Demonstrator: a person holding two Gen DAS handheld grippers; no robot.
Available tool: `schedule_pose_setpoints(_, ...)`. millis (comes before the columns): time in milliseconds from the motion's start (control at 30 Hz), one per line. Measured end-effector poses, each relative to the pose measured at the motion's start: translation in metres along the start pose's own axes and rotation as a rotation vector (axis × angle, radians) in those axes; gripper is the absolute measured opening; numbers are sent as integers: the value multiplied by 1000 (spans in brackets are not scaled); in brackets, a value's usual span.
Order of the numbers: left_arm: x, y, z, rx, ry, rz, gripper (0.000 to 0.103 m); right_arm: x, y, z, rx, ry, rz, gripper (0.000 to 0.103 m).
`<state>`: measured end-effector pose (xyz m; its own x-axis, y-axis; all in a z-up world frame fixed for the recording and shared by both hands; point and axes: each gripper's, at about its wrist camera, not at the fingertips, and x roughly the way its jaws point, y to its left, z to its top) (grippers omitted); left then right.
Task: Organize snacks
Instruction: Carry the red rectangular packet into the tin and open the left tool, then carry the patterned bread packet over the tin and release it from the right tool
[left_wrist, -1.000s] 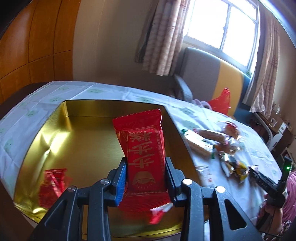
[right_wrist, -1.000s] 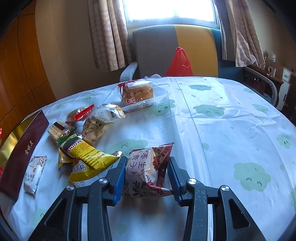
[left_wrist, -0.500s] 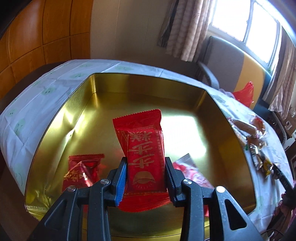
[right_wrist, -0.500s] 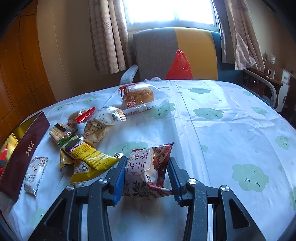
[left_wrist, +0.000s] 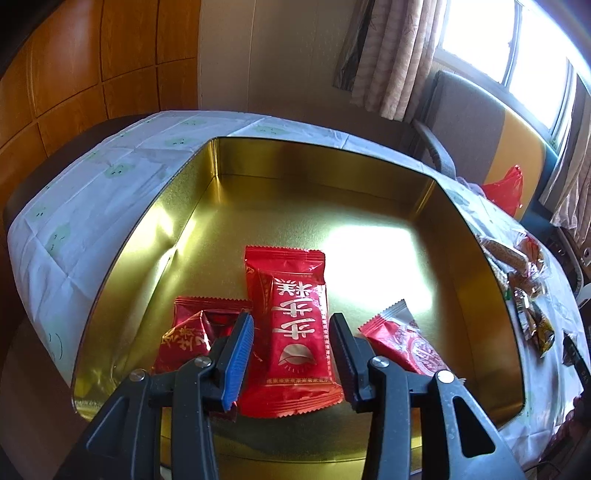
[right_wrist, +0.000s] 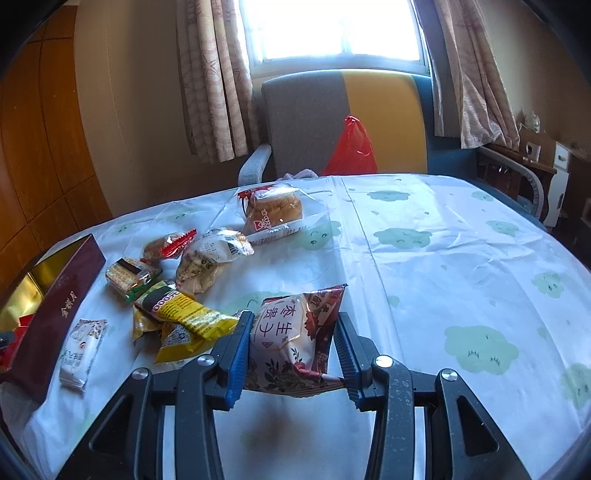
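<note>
A gold tin box (left_wrist: 476, 258) fills the left wrist view. My left gripper (left_wrist: 291, 334) hangs over it with its jaws opening; a red snack packet (left_wrist: 295, 328) lies between the fingers on the tin's floor, and the pads stand clear of it. Two more red packets (left_wrist: 192, 336) (left_wrist: 402, 339) lie beside it. In the right wrist view my right gripper (right_wrist: 293, 338) is shut on a white-and-maroon snack bag (right_wrist: 295, 336), held just above the tablecloth. The tin's maroon outer wall (right_wrist: 59, 306) shows at the left.
Loose snacks lie on the cloud-print tablecloth (right_wrist: 443, 258): yellow packets (right_wrist: 181, 317), a bun in clear wrap (right_wrist: 275, 210), a white sachet (right_wrist: 81, 350), several small wrapped cakes (right_wrist: 199, 258). An armchair (right_wrist: 347, 122) with a red plastic bag (right_wrist: 351, 147) stands behind the table.
My left gripper carried the red packet forward over the tin and lower, then its jaws parted and the packet dropped onto the tin's floor. The right gripper kept still with its bag.
</note>
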<state>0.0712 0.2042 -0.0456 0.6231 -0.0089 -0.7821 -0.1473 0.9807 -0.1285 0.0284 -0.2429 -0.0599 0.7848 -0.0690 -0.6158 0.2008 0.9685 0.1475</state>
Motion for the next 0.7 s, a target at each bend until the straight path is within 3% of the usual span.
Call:
schedule_pose_setpoints(233, -16, -7, -3, -15, -27, -58, 43, -18, 25, 1, 27, 9, 100, 44)
schedule_pose_setpoints(700, -22, -22, -9, 19, -36, -89, 43, -41, 159, 6, -182, 53, 387, 44)
